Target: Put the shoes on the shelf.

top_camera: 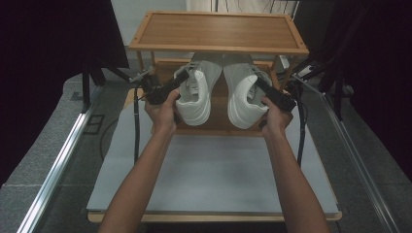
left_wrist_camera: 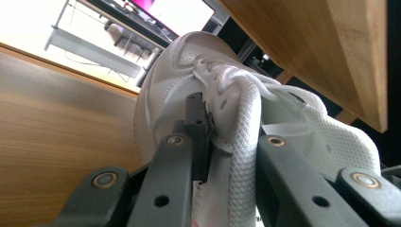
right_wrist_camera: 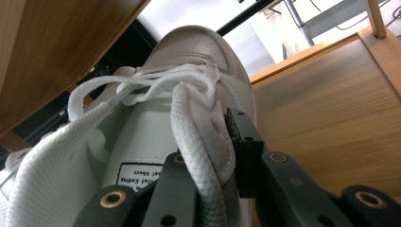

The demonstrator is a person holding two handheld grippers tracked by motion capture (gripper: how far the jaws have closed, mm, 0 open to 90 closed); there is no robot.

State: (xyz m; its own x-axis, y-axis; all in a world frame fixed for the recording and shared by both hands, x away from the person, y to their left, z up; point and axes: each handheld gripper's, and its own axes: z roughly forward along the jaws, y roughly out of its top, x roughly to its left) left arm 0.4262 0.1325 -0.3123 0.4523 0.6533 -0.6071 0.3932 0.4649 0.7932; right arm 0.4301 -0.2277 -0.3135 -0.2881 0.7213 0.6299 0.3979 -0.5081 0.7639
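Leftmost, your left gripper [top_camera: 171, 85] is clamped on the outer side wall of the left white sneaker [top_camera: 194, 94]; in the left gripper view one jaw presses its eyelet strip from outside while the other sits inside the opening beside the lace [left_wrist_camera: 243, 142]. Both shoes rest side by side on the lower shelf [top_camera: 218, 127] of the bamboo shoe rack [top_camera: 218, 31], heels toward you. Rightmost, your right gripper [top_camera: 265, 90] is likewise closed on the right white sneaker [top_camera: 245, 97], pinching its outer eyelet edge.
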